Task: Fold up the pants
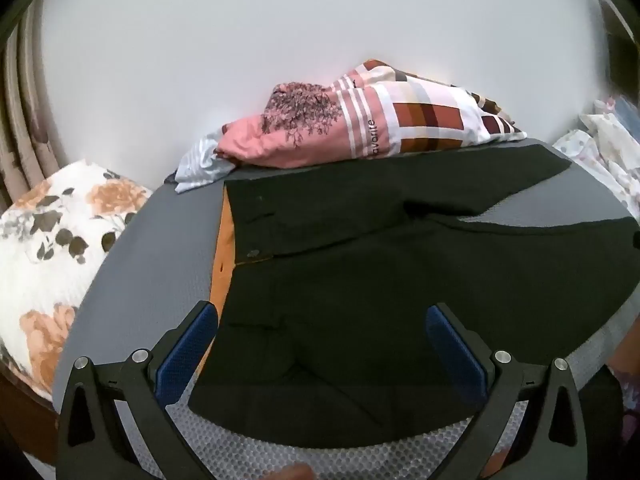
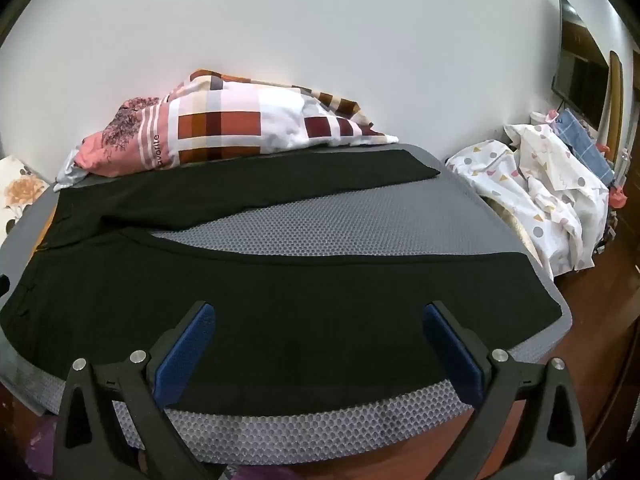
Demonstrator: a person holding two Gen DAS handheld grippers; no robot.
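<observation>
A pair of black pants [image 1: 360, 272] lies spread flat on a grey mesh mat [image 1: 160, 264], waistband with orange lining [image 1: 224, 248] to the left, both legs running right. In the right wrist view the near leg [image 2: 304, 304] and far leg [image 2: 256, 188] fan apart over the mat [image 2: 320, 224]. My left gripper [image 1: 322, 320] hovers open above the hip area near the waistband, nothing between its blue pads [image 1: 188, 356]. My right gripper [image 2: 320, 316] hovers open over the near leg, with nothing between its fingers.
A pink checked pillow [image 1: 360, 124] lies along the mat's far edge against the white wall. A floral cushion [image 1: 52, 240] sits left. Crumpled white patterned laundry [image 2: 540, 192] is heaped at the right, with wooden floor [image 2: 592, 320] beside it. A wall-mounted screen [image 2: 580, 76] hangs far right.
</observation>
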